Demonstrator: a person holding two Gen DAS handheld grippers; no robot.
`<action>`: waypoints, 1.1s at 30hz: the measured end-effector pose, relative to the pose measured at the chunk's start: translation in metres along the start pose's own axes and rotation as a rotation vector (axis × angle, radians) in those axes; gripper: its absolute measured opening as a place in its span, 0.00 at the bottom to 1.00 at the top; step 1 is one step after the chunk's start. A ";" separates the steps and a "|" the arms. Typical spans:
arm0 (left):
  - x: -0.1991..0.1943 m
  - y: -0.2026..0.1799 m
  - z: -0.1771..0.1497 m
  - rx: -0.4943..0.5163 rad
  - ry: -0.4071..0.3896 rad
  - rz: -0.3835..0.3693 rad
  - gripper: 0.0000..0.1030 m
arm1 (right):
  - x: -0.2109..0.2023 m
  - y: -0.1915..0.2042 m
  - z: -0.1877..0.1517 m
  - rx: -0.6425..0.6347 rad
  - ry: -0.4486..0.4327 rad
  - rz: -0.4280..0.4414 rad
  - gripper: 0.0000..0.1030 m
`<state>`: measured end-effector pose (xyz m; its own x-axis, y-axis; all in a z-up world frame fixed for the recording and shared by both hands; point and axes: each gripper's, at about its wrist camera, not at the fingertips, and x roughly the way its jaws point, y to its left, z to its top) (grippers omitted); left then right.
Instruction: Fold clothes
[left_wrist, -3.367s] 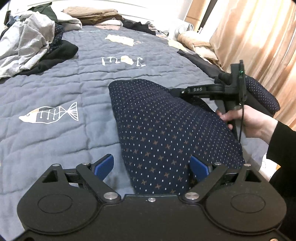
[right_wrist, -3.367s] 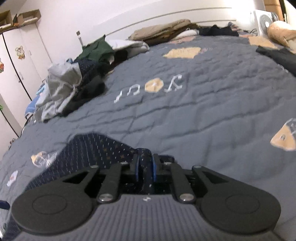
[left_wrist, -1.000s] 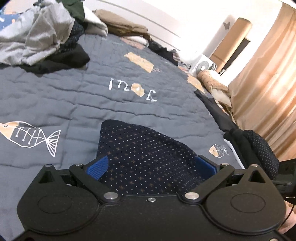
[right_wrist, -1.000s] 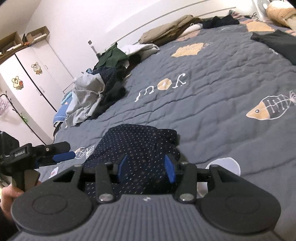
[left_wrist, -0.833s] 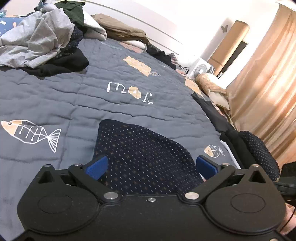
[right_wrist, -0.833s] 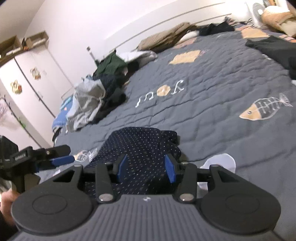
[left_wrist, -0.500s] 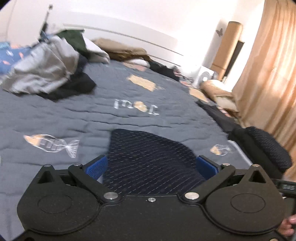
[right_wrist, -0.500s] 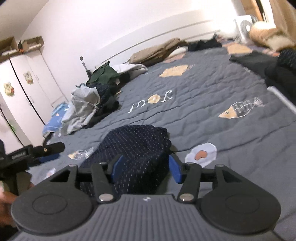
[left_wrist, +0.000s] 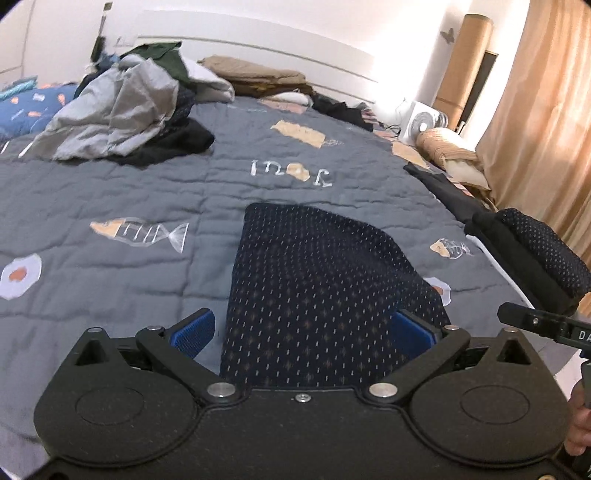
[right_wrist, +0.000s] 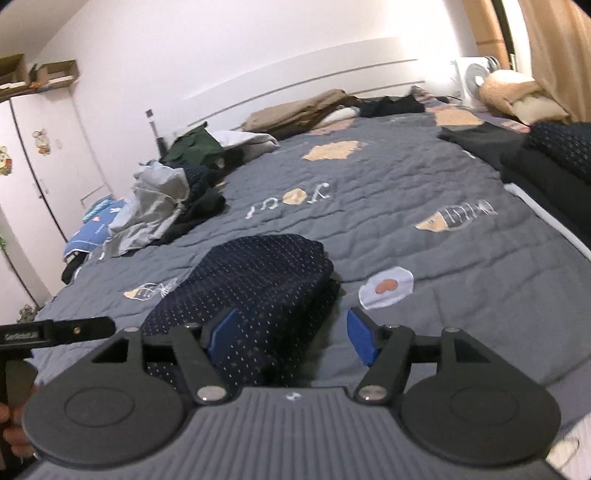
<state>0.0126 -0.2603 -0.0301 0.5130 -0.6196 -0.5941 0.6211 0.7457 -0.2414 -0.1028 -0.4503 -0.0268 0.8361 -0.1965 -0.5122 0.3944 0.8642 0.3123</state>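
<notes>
Fingers spread wide on my left gripper and right gripper, gripping nothing. Navy dotted garment lies folded on the grey quilt, its near edge between both finger pairs. Farther off, unfolded clothes heap.

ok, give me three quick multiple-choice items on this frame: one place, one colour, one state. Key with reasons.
1. Where does the folded dotted garment lie?
A. on the grey quilt
B. on the floor
C. on the clothes pile

2. What colour are the pads of the right hand-held gripper?
A. red
B. blue
C. white

3. How is the left hand-held gripper?
A. shut on the garment
B. shut on nothing
C. open

Key: 1 A, quilt shows all round it; 2 B, both pads are blue; 3 C, its pads stand wide apart either side of the garment.
</notes>
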 end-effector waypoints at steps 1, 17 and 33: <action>-0.001 -0.001 -0.002 0.014 0.002 0.013 1.00 | 0.000 0.001 -0.002 0.003 0.006 -0.012 0.63; -0.015 -0.011 -0.025 0.113 0.044 0.091 1.00 | 0.005 0.035 -0.027 0.021 0.098 0.018 0.63; -0.023 -0.028 -0.041 0.170 0.088 0.146 1.00 | -0.004 0.036 -0.043 0.019 0.183 0.020 0.63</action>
<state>-0.0412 -0.2568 -0.0410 0.5557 -0.4786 -0.6798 0.6385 0.7693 -0.0197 -0.1085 -0.3982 -0.0474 0.7609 -0.0903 -0.6426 0.3871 0.8579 0.3379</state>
